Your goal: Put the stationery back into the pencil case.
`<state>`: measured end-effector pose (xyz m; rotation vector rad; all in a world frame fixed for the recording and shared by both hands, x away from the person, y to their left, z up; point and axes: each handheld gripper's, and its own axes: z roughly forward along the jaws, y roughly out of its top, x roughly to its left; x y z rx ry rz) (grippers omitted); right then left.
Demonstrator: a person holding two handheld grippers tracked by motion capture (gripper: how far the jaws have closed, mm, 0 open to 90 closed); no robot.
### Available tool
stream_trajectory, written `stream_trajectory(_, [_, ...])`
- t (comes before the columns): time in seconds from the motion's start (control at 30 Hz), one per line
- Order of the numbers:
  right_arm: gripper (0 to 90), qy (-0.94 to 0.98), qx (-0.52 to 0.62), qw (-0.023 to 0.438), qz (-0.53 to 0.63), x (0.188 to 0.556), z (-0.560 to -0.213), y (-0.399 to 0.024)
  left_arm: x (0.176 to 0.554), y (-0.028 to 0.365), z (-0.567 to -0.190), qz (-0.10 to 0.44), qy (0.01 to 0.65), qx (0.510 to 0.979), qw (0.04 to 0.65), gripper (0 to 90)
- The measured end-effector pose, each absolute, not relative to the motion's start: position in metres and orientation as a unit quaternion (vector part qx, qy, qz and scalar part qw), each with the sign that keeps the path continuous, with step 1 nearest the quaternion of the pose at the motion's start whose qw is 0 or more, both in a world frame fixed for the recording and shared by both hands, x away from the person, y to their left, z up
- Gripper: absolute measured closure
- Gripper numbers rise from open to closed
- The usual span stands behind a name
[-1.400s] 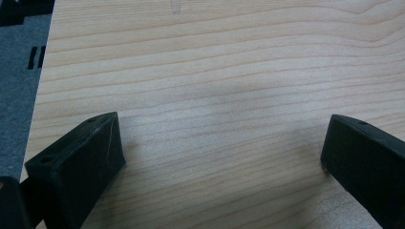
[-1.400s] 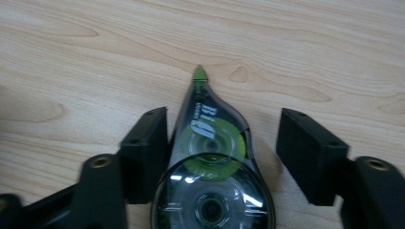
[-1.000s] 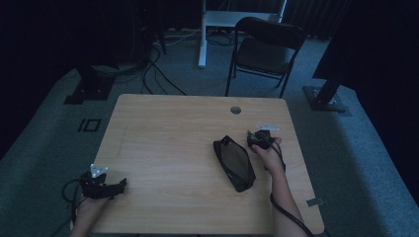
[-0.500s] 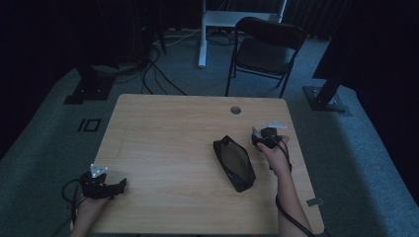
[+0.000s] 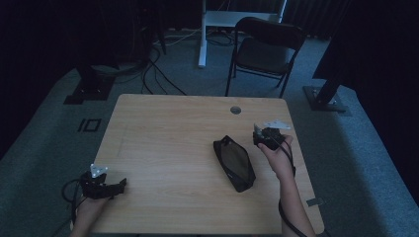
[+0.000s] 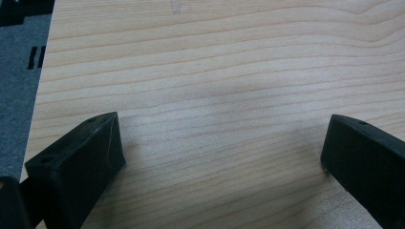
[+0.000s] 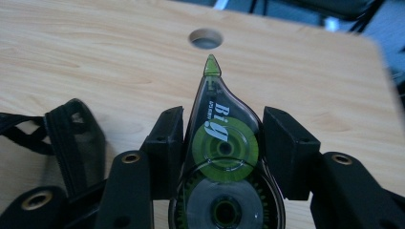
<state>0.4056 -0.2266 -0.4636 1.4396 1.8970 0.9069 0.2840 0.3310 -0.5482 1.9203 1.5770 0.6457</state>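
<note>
Right gripper (image 7: 222, 138) clamps a tape dispenser (image 7: 222, 157) between its two black jaws, partly closed, the pads pressing on both flanks of the shell. That dispenser is teardrop-shaped, smoky see-through plastic with a green tip at 12 o'clock, a green spool ring in the middle and a darker toothed wheel below it; white lettering runs along the neck. Its lower end is cut off by the frame edge. In the high view the right gripper (image 5: 267, 138) sits at about 3 o'clock on the table (image 5: 168, 143), held above the wood, and the dispenser there is too small and dark to make out.

Just beside it, toward the centre, lies a pouch (image 5: 234, 162): black, oblong, soft-sided, with a mesh-like face. In the right gripper view only its rim and a strap loop show, at 9 o'clock (image 7: 71, 138).

The table is pale wood-grain laminate with rounded corners and a round cable hole (image 7: 206, 38) at 12 o'clock.

Left gripper (image 5: 101, 184) rests near the 8 o'clock corner; its jaws stand wide apart (image 6: 222, 157) over bare wood, with nothing between them, and their bases are cropped.
</note>
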Motion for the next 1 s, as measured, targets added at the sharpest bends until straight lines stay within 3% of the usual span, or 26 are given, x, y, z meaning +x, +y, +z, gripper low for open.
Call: stream_trajectory(1.0, [50.7, 0.725, 0.497, 0.248, 0.406, 0.353, -0.417, -0.179, 0.284, 0.331, -0.548, 0.241, 0.589, 0.718, 0.283, 0.8])
